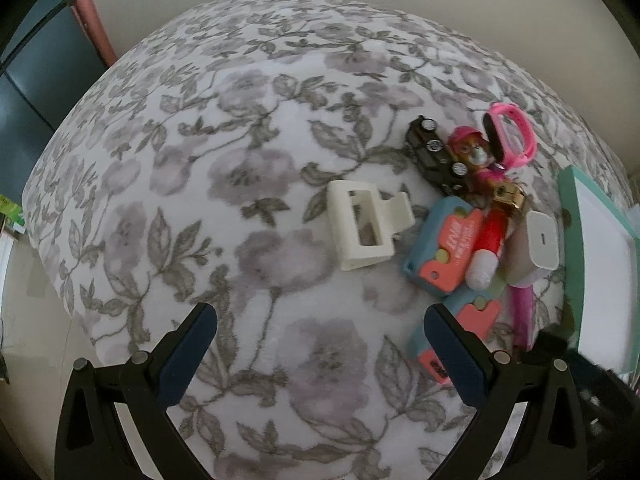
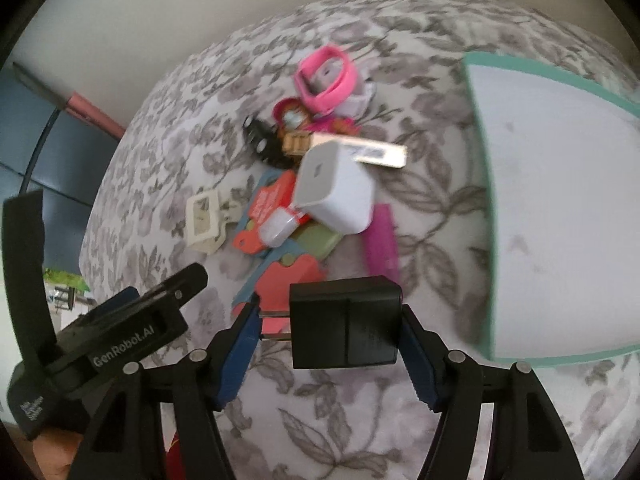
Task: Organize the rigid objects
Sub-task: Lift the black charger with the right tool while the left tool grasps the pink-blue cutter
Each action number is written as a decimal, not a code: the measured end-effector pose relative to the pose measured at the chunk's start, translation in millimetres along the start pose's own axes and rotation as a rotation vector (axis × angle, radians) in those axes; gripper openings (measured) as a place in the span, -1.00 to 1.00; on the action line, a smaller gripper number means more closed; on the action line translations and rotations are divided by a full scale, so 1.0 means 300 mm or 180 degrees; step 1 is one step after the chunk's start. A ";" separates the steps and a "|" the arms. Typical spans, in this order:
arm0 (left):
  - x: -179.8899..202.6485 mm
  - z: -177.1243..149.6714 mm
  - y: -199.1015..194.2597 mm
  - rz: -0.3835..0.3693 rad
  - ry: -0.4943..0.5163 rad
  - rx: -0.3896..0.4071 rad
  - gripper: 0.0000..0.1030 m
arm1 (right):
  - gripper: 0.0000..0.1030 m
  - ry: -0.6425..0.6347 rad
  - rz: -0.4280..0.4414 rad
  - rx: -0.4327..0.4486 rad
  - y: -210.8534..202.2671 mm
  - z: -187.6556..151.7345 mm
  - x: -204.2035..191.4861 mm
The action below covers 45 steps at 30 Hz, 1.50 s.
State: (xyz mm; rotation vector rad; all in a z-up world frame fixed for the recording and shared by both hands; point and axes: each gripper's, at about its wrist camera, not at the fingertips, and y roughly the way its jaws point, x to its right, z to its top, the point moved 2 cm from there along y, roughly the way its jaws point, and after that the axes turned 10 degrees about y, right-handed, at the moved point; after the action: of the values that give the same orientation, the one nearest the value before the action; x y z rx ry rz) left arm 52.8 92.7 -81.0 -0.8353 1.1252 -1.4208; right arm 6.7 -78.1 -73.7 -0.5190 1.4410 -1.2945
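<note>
My right gripper [image 2: 329, 308] is shut on a black plug adapter [image 2: 346, 322], held above the floral blanket. One pad presses its body and the other its metal prongs. Ahead lies a pile: a white charger cube [image 2: 336, 184], a cream claw clip [image 2: 204, 220], a pink strap [image 2: 326, 76] and a black toy car [image 2: 260, 140]. My left gripper [image 1: 320, 312] hangs open and empty over the blanket, short of the claw clip [image 1: 366, 226]. Right of the clip lie blue-and-coral cards [image 1: 444, 248], a red tube [image 1: 488, 248] and the white cube [image 1: 540, 240].
A white tray with a teal rim [image 2: 486, 208] sits at the right of the pile, also at the right edge of the left wrist view [image 1: 566, 208]. A toy pup [image 1: 472, 152] and a pink pen [image 1: 524, 312] lie in the pile. The blanket [image 1: 240, 160] ends near a pale wall.
</note>
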 end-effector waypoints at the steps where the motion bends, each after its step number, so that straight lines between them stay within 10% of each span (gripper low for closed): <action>1: 0.007 0.001 0.001 0.0001 0.0026 0.0001 1.00 | 0.37 0.0016 -0.0032 0.0022 -0.013 0.003 0.008; 13: 0.187 0.009 0.047 -0.0132 0.0702 -0.0061 0.97 | 0.37 0.0295 -0.0088 0.0326 -0.169 0.056 0.115; 27: 0.338 -0.007 0.091 -0.0319 0.1214 -0.0096 -0.06 | 0.36 0.0375 -0.0008 0.0411 -0.213 0.073 0.157; 45: 0.335 -0.025 -0.191 -0.0748 0.1346 0.0101 -0.14 | 0.37 0.0658 0.0128 0.0345 -0.237 0.090 0.254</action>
State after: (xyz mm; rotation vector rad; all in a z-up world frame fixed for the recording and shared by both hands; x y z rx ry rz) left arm 11.1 -6.6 -38.4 -0.6764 1.3466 -1.8661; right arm -17.0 -176.5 -37.2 -0.2892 1.5317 -1.4177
